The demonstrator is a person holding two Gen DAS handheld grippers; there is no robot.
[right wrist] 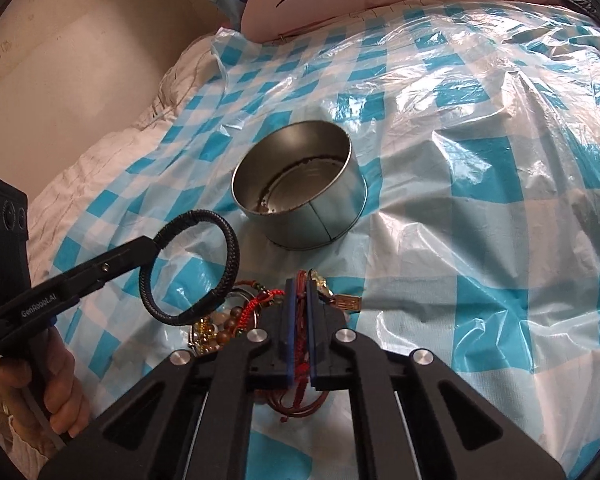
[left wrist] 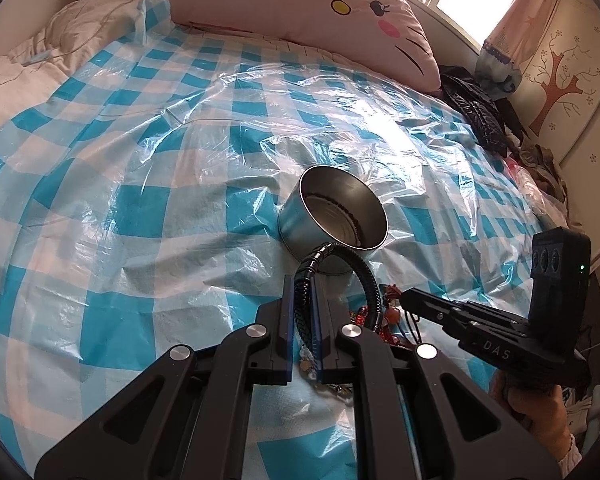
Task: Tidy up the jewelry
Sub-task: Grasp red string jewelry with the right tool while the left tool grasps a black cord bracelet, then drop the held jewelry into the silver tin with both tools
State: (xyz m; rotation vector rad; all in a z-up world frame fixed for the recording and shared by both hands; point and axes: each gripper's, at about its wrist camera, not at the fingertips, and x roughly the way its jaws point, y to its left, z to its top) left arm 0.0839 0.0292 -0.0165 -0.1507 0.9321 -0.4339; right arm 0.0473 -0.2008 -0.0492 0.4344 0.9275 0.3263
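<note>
The left gripper (left wrist: 303,312) clamped a black braided bracelet (right wrist: 192,264) near the round tin (right wrist: 300,188) mid-bed; the right gripper (right wrist: 299,312) pinched what looked like red cords (right wrist: 300,364) from the jewelry pile (right wrist: 220,320).

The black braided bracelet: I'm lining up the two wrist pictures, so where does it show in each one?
Left wrist view: the black braided bracelet is at lower centre, pinched in the left gripper, arching up in front of the metal tin.
Right wrist view: it hangs as an open ring at left of centre, held by the left gripper reaching in from the left, beside the jewelry pile.
Shared landmark: the round metal tin on the blue checked plastic sheet.
</note>
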